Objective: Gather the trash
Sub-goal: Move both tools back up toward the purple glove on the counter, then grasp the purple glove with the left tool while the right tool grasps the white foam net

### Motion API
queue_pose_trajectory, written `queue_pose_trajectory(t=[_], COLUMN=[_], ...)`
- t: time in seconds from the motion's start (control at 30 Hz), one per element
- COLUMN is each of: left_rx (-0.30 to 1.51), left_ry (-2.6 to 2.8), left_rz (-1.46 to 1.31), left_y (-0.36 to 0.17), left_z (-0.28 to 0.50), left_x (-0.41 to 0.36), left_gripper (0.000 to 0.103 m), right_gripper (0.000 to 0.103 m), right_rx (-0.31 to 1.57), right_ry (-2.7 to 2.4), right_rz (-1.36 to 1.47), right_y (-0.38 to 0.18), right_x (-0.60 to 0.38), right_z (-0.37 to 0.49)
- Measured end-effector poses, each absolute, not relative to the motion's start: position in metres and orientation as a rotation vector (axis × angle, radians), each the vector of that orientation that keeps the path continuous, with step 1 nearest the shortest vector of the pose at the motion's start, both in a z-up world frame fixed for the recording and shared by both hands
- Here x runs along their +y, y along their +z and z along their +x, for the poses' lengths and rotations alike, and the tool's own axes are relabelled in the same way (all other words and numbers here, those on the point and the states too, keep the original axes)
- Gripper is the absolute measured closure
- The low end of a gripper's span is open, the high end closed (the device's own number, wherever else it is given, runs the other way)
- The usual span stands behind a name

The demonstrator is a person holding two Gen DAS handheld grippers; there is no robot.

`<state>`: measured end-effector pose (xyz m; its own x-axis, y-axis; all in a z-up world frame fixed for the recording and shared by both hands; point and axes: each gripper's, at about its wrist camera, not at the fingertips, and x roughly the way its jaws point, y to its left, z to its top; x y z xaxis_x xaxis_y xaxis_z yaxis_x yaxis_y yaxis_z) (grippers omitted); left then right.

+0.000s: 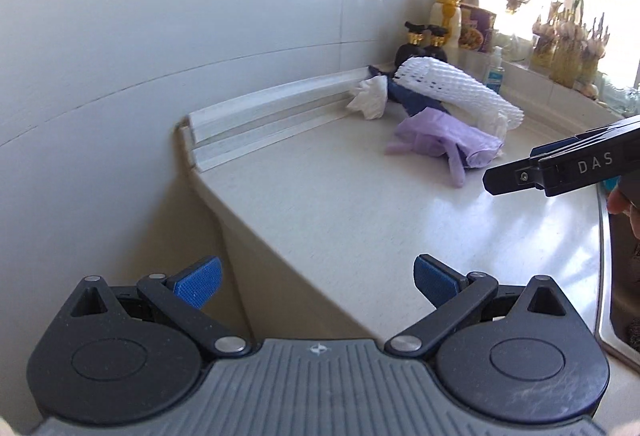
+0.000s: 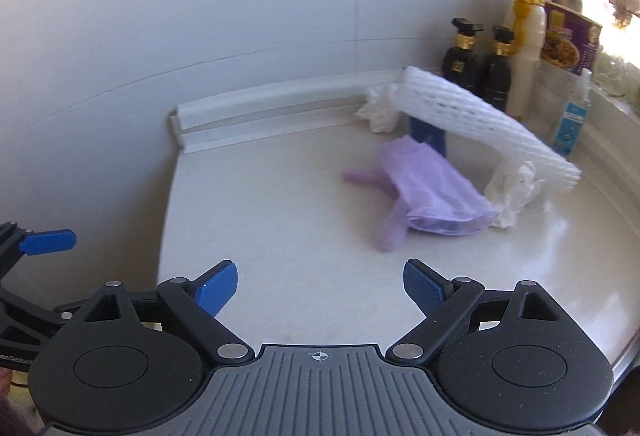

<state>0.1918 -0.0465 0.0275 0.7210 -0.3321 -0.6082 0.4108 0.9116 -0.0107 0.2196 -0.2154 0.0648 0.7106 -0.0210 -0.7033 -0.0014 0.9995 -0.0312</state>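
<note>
both your grippers are hanging over the near edge of the white desk (image 2: 280,220) with nothing in them. your left gripper (image 1: 316,282) has its jaws spread wide, and your right gripper (image 2: 320,286) is just as wide open, blue pads showing on both.

the trash is all piled at the far right of the desk, up by the wall. there's a white foam net sleeve (image 2: 484,124) lying tilted across the top of the heap, a purple rubber glove (image 2: 428,192) on the near side of it, a crumpled white tissue (image 2: 378,108) at the far left end and another crumpled tissue (image 2: 512,192) at the near right end. something dark blue (image 2: 430,134) pokes out under the sleeve, can't tell what it is.

dark pump bottles (image 2: 478,58) stand behind the pile.
</note>
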Motion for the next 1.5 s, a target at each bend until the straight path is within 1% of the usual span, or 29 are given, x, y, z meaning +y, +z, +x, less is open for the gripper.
queue_pose_trajectory(t=[0.2, 0.4, 0.6, 0.73, 0.77, 0.83, 0.87, 0.93, 1.0, 1.03, 1.07, 1.1, 1.13, 1.2, 1.23, 1.27, 1.3, 1.33, 1.37, 1.4, 1.47, 1.5], left_rx=[0.620, 0.581, 0.561, 0.567, 0.570, 0.580, 0.586, 0.602, 0.615, 0.621, 0.628, 0.639, 0.649, 0.654, 0.651, 0.651, 0.651, 0.649, 0.647, 0.641, 0.630, 0.624], left_ry=[-0.501, -0.598, -0.672, -0.700, -0.706, -0.711, -0.709, -0.706, -0.707, -0.705, -0.700, -0.698, -0.702, -0.697, -0.697, -0.698, -0.697, -0.697, -0.696, -0.691, -0.687, -0.688], left_rz=[0.169, 0.225, 0.184, 0.106, 0.090, 0.069, 0.059, 0.030, -0.002, -0.012, -0.020, -0.028, -0.040, -0.051, -0.048, -0.044, -0.040, -0.036, -0.031, -0.027, -0.023, -0.021], left_y=[0.028, 0.027, 0.021, 0.015, 0.013, 0.009, 0.007, 0.004, 0.001, 0.000, 0.000, -0.001, -0.002, -0.003, -0.003, -0.003, -0.003, -0.003, -0.003, -0.003, -0.002, -0.001], left_z=[0.218, 0.242, 0.271, 0.291, 0.295, 0.304, 0.307, 0.313, 0.318, 0.319, 0.320, 0.323, 0.324, 0.325, 0.324, 0.324, 0.323, 0.322, 0.322, 0.321, 0.318, 0.317], left_x=[-0.091, -0.131, -0.160, -0.168, -0.170, -0.174, -0.175, -0.176, -0.175, -0.174, -0.173, -0.174, -0.173, -0.171, -0.171, -0.171, -0.172, -0.172, -0.173, -0.173, -0.173, -0.173], left_gripper=[0.001, 0.001, 0.001, 0.005, 0.006, 0.014, 0.020, 0.026, 0.038, 0.041, 0.049, 0.060, 0.066, 0.081, 0.084, 0.090, 0.093, 0.095, 0.098, 0.100, 0.101, 0.101], right_gripper=[0.009, 0.008, 0.008, 0.008, 0.008, 0.008, 0.008, 0.008, 0.010, 0.011, 0.011, 0.015, 0.019, 0.037, 0.042, 0.051, 0.060, 0.065, 0.073, 0.075, 0.087, 0.090], right_rx=[0.734, 0.703, 0.633, 0.621, 0.615, 0.607, 0.605, 0.598, 0.587, 0.584, 0.579, 0.572, 0.570, 0.569, 0.566, 0.568, 0.569, 0.570, 0.569, 0.567, 0.564, 0.560], right_ry=[-0.124, -0.184, -0.171, -0.151, -0.149, -0.153, -0.156, -0.162, -0.168, -0.170, -0.173, -0.174, -0.172, -0.166, -0.164, -0.164, -0.165, -0.164, -0.161, -0.159, -0.162, -0.166], right_rz=[-0.022, -0.055, -0.186, -0.224, -0.235, -0.248, -0.255, -0.266, -0.272, -0.273, -0.270, -0.264, -0.257, -0.245, -0.235, -0.231, -0.223, -0.216, -0.208, -0.204, -0.206, -0.209], right_y=[0.072, 0.066, 0.053, 0.047, 0.045, 0.044, 0.043, 0.042, 0.040, 0.040, 0.040, 0.040, 0.040, 0.040, 0.040, 0.040, 0.039, 0.040, 0.040, 0.040, 0.042, 0.044], right_x=[-0.275, -0.305, -0.318, -0.319, -0.319, -0.318, -0.319, -0.319, -0.320, -0.320, -0.321, -0.322, -0.323, -0.324, -0.324, -0.324, -0.324, -0.325, -0.325, -0.325, -0.324, -0.323], right_z=[0.239, 0.260, 0.289, 0.304, 0.308, 0.315, 0.319, 0.325, 0.329, 0.331, 0.333, 0.334, 0.334, 0.335, 0.335, 0.335, 0.335, 0.335, 0.335, 0.334, 0.332, 0.331])
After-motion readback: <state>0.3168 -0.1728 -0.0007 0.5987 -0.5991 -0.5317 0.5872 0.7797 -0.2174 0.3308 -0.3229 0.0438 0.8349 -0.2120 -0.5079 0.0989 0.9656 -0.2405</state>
